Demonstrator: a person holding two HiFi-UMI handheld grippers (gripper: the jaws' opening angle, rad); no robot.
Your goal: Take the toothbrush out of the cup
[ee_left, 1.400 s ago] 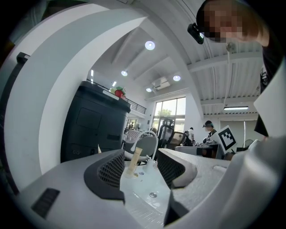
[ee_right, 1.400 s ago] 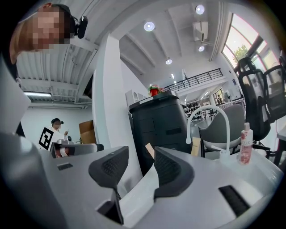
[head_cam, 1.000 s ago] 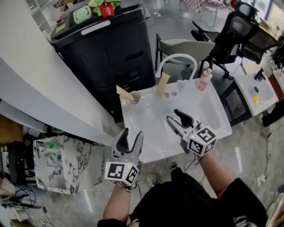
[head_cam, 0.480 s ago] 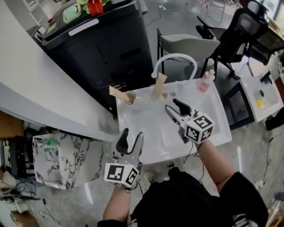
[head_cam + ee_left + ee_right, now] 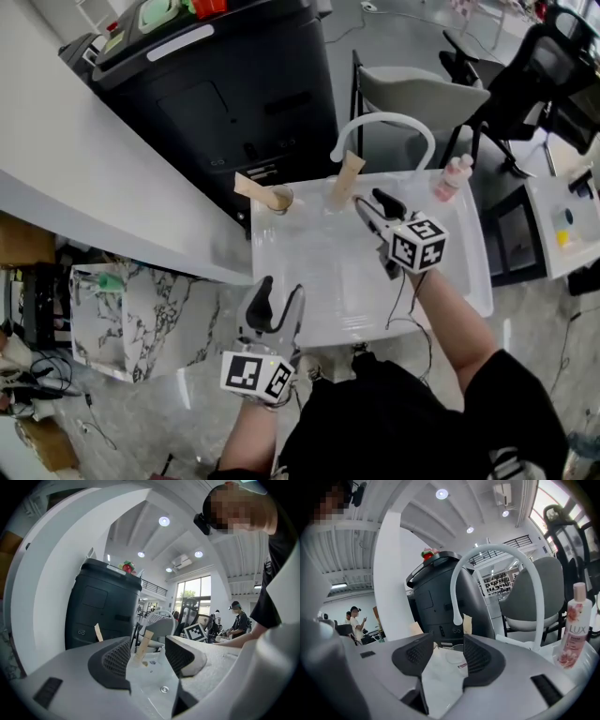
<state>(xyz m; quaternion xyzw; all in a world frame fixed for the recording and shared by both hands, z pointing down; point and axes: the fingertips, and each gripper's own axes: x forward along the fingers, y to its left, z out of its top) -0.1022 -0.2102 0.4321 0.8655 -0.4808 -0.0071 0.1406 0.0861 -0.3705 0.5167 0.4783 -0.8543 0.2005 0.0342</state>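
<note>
- Toothbrush (image 5: 346, 178): tan and flat, leaning in the clear cup (image 5: 337, 200) at the back of the white tray (image 5: 450, 272).
- Likely light, stiff, a bit slippery; best pinched near the top, above the rim.
- Right gripper (image 5: 371, 204) near it, jaws wide, just been opening, nothing between.
- Left gripper (image 5: 281, 287) well apart, jaws apart too, empty.

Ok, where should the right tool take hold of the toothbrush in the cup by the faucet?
Grip the toothbrush on its free upper part, above the cup rim, coming from the person's side. It leans out well above the rim, and the open right tool faces it.
</note>
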